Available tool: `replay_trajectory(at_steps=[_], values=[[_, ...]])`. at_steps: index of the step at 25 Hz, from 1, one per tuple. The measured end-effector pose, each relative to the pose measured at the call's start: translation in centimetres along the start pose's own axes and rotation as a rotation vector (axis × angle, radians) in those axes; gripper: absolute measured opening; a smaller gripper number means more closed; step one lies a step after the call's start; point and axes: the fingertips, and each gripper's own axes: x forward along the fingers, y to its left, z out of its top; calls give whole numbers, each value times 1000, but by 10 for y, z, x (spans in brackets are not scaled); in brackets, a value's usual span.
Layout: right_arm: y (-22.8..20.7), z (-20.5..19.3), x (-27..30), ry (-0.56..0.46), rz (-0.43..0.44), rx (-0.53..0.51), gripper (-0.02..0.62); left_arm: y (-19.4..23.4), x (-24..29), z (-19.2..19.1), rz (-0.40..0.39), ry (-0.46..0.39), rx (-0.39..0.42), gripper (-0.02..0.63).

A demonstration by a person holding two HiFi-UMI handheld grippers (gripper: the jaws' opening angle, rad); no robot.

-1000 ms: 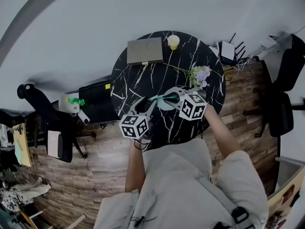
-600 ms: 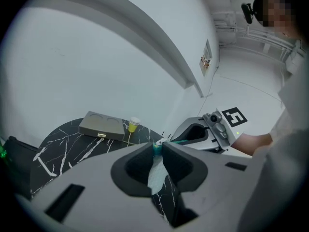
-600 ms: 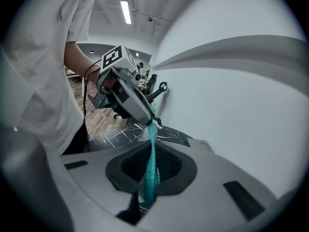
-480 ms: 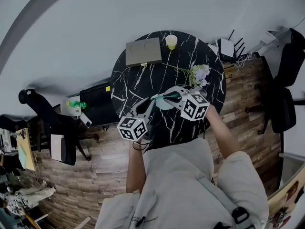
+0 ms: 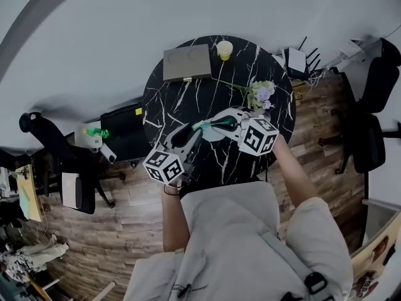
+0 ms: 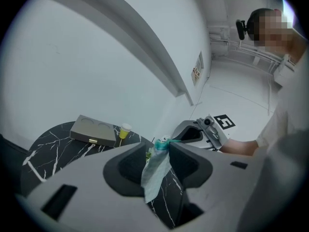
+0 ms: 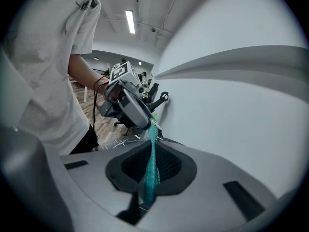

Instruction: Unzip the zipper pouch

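Here, the right tongs [image 7: 151, 140] are clamping the teal zipper pouch [image 7: 151, 175]; the left tongs [image 6: 161, 144] are opening around its other end; unzipping seemingly remains unfinished.

This is an office; black swivel chairs [image 5: 366, 140] stand on a wood-plank floor [image 5: 125, 231] beside a round black marble-look table [image 5: 166, 108]; a router with antennas [image 5: 296, 60] sits near the white wall [image 5: 94, 42]; a long strip light [image 7: 130, 21] hangs on the bare ceiling [image 7: 149, 4].

Box [image 5: 187, 63] at far edge of worktop [image 5: 168, 108], cup [image 5: 224, 49] just right of it, flowers [image 5: 260, 95] nearer and right, pouch [image 5: 213, 132] over middle
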Motion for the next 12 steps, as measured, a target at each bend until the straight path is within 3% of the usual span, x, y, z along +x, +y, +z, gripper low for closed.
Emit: replay_trajectory(at_steps=[4, 12], values=[[-4, 1, 4, -12, -29, 39, 26, -3, -1, 4, -31, 4, 85, 81], [-13, 1, 8, -19, -117, 206, 52, -1, 2, 16, -19, 16, 170, 57]])
